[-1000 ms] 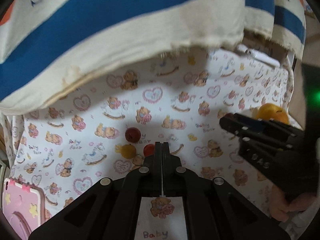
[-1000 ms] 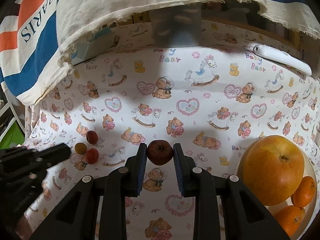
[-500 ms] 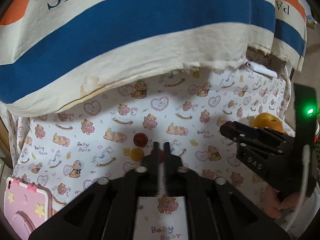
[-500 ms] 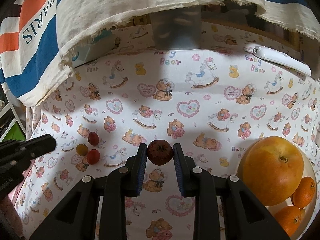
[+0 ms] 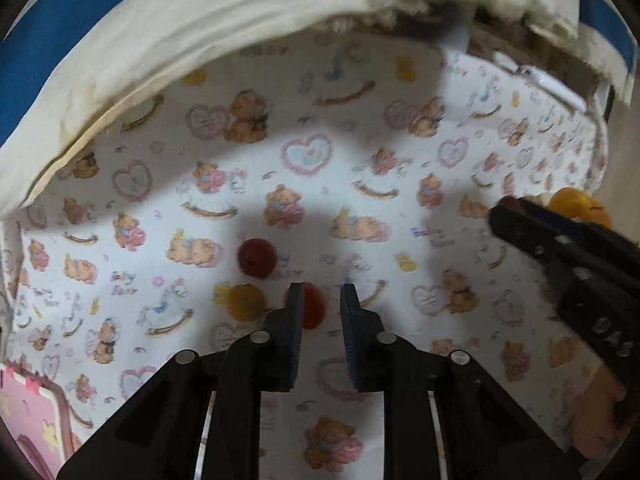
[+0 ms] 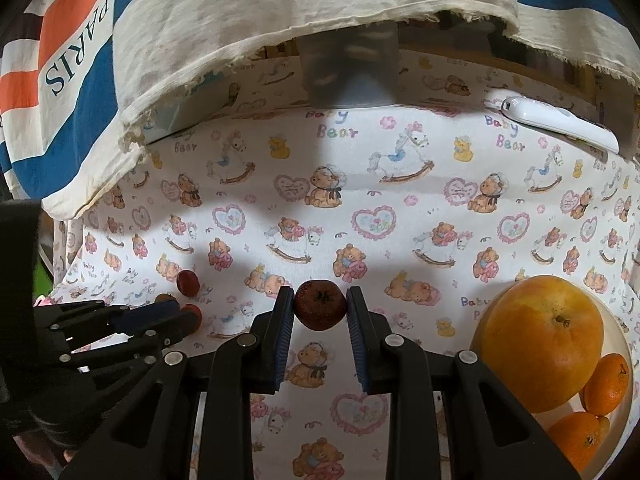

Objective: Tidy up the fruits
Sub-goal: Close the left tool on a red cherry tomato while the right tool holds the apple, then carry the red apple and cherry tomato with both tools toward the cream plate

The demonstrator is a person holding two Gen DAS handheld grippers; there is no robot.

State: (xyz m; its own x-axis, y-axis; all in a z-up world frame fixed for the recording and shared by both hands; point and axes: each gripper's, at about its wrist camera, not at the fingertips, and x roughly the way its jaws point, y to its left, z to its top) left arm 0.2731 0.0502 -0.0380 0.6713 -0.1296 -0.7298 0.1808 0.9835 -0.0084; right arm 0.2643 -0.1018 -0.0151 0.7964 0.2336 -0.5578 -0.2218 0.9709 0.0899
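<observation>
Dark red wrinkled fruit [image 6: 320, 310] clamped between right claw [image 6: 320, 312] pads. Small red fruit [image 5: 313, 305] between closing left claw [image 5: 322, 304] jaws, against left pad; yellow one [image 5: 242, 301] just left, darker red one [image 5: 257, 257] beyond.

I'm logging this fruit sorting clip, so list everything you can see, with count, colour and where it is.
Small fruits on the cloth: three, two red, one yellow; a dark red one, a yellow one, a red one between the left tool's fingers.
Dark red fruit: one, clamped in the right tool.
Large orange fruit: one, in the bowl at right.
Small oranges: at least two, in the same bowl.
Bowl: one, cream, right edge.
Tablecloth: one, white with a bear print.
White device: one, far right on the cloth.
Striped cloth: blue, cream and orange, hanging at top.
Pink board: one, lower left corner.
Left tool: black, jaws closing around the red fruit.
Right tool: black.
</observation>
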